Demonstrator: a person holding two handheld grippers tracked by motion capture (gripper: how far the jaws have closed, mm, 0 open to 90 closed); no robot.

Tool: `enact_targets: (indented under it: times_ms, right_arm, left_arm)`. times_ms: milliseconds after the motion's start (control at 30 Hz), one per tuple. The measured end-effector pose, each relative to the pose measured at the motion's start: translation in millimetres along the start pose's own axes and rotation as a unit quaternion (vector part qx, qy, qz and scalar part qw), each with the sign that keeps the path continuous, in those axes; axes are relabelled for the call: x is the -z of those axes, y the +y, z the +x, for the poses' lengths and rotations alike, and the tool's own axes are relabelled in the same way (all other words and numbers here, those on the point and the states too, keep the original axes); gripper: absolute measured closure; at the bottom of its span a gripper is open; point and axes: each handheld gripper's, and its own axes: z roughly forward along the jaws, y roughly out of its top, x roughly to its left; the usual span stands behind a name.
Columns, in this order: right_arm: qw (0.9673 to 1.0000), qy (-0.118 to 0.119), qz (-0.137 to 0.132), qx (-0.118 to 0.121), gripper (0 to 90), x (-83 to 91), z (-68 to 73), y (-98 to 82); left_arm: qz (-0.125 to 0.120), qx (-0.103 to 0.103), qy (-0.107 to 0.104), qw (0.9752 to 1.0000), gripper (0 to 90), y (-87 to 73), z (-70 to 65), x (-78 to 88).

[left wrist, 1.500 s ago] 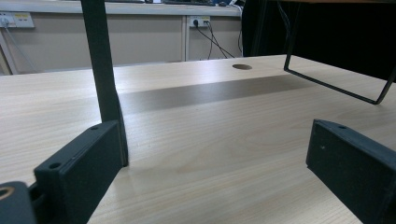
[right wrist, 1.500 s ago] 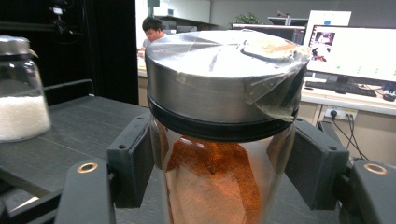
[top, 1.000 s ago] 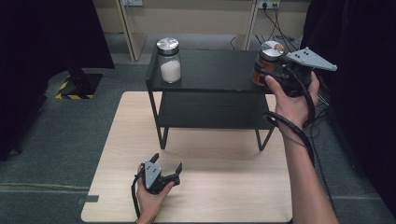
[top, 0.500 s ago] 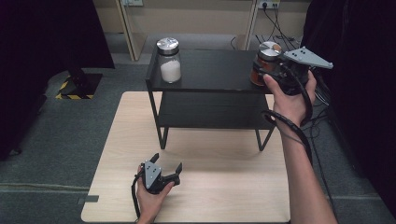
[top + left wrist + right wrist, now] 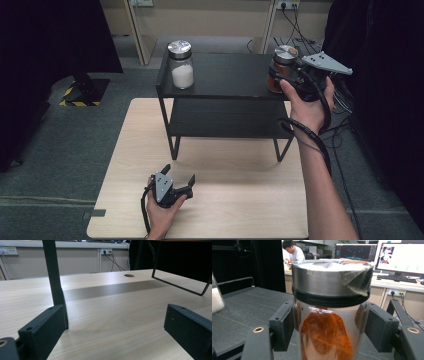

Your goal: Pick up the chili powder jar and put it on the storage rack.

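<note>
A glass jar of orange-red powder (image 5: 283,56) with a metal lid is at the right end of the black shelf's top (image 5: 225,75). My right gripper (image 5: 281,76) is shut on it, with a black jaw pressed against each side of the glass (image 5: 329,335). I cannot tell whether the jar's base rests on the shelf. My left gripper (image 5: 178,175) lies on the wooden table (image 5: 240,210) near the front edge. Its jaws stand open with nothing between them (image 5: 115,325).
A second glass jar with white grains (image 5: 180,65) stands at the left end of the shelf top. The shelf has a lower board and thin metal legs (image 5: 53,277) on the table. Grey floor surrounds the table, and cables run at the right.
My right gripper and the orange jar have shifted slightly to the left. The left gripper has stayed where it was.
</note>
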Motion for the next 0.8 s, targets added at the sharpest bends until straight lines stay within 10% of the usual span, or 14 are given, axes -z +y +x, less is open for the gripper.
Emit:
enact_targets:
  times_ms: [800]
  right_arm:
    - [0.9994, -0.010, -0.011, 0.032, 6.9, 11.1, 10.2, -6.3]
  left_arm:
    - [0.000, -0.001, -0.001, 1.0000, 3.1, -0.1, -0.1, -0.1]
